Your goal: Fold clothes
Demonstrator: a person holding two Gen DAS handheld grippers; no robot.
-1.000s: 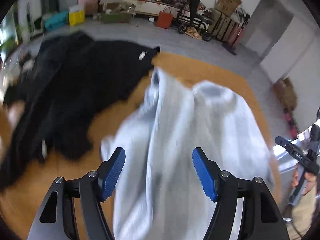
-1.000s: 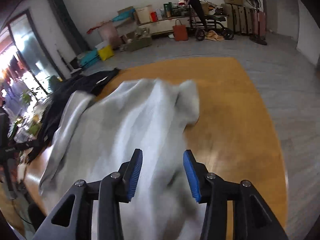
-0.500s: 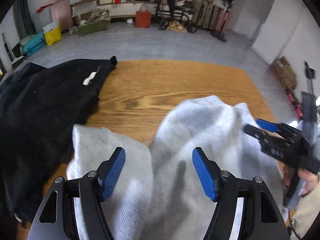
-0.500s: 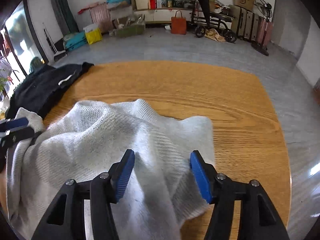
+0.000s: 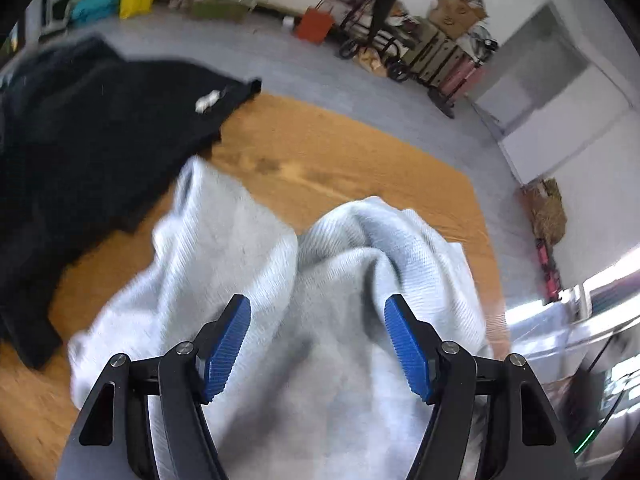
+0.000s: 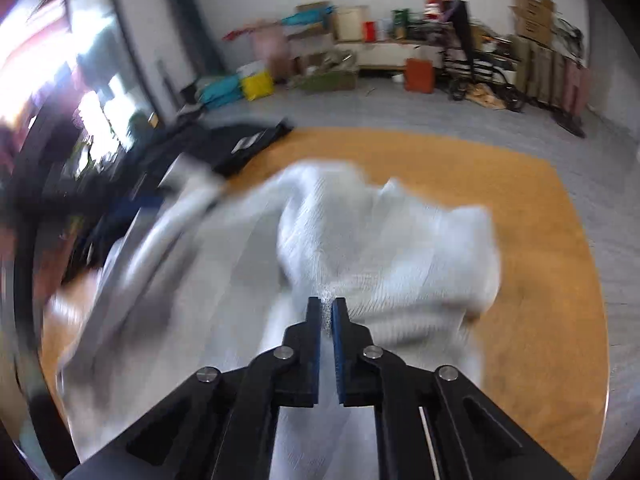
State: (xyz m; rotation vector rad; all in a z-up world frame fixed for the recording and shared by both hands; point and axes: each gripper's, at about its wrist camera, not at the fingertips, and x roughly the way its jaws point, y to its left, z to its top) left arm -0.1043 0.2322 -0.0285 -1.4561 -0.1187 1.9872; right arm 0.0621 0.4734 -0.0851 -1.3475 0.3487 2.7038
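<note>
Grey flooring (image 6: 460, 116) stretches from the bench to a white back wall, where clutter is lined up: cardboard boxes, a yellow bag (image 6: 258, 84), teal bundles, an orange-red bag (image 6: 419, 75), a black wheeled cart (image 5: 374, 20) and a row of suitcases. A bright window or glass door fills the left side of the right wrist view, blown out by light. In the left wrist view a pale door stands at the right.

The bench (image 5: 340, 152) has a warm orange wood-grain top with rounded corners. A black garment (image 5: 92, 132) with a small white label lies spread over its far left part. A light grey knitted sweater (image 5: 340, 264) lies crumpled in the near middle of the bench, its edge just beside the black garment.

The left gripper (image 5: 318, 340) hangs over the sweater with its blue-padded jaws wide apart and nothing pinched between them. The right gripper (image 6: 327, 312) has its jaws together, clamped on a fold of the sweater, whose fabric bunches at the tips. Much of both views is motion-blurred.
</note>
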